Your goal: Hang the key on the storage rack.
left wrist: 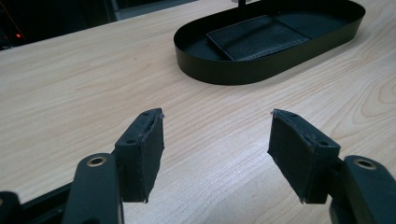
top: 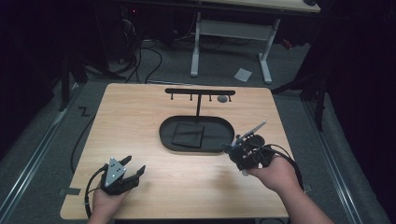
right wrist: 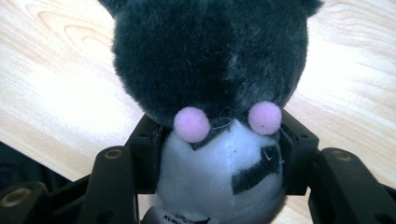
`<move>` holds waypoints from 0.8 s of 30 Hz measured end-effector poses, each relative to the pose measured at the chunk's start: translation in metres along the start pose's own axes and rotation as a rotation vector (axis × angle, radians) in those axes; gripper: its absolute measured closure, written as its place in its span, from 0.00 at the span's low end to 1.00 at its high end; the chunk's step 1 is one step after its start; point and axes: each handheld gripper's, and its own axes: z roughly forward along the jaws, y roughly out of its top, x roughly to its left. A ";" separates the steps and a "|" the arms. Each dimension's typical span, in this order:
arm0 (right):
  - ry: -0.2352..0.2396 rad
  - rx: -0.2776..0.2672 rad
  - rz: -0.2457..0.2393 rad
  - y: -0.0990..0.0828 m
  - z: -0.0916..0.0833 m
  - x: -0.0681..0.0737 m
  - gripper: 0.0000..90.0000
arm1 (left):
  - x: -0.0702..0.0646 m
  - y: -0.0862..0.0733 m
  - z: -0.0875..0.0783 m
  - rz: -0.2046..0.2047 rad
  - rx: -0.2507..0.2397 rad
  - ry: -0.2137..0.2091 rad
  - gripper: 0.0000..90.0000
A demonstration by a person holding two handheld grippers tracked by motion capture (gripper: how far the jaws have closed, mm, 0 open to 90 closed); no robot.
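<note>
A plush toy (right wrist: 210,60) with a dark grey furry head, two pink cheek dots and a white belly sits between the jaws of my right gripper (right wrist: 219,123), whose pads press on its sides. In the high view this right gripper (top: 235,149) is at the table's right, just off the right end of a black oval tray (top: 163,135), and the toy (top: 230,148) shows as a dark lump at its tip. My left gripper (top: 135,168) rests near the front left edge. In its own view the left gripper (left wrist: 217,114) stands open over bare wood.
A dark square pad (top: 188,134) lies in the tray. From the tray's far side rises a black T-shaped stand (top: 200,91) with small hooks, and a small grey thing (top: 222,98) hangs near its right end. A white-legged desk (top: 231,30) stands beyond the table.
</note>
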 end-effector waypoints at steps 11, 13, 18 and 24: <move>-0.033 -0.008 0.018 0.033 -0.016 -0.009 0.51 | 0.005 -0.004 -0.004 -0.059 -0.004 -0.014 0.40; -0.028 -0.026 0.028 0.043 -0.022 -0.014 0.51 | 0.003 -0.003 -0.006 -0.045 -0.009 -0.012 0.40; -0.023 -0.037 0.051 0.053 -0.025 -0.021 0.51 | 0.005 -0.005 -0.007 -0.050 -0.010 -0.002 0.40; -0.034 -0.039 0.050 0.066 -0.030 -0.028 0.51 | 0.007 -0.006 -0.008 -0.056 -0.005 0.005 0.40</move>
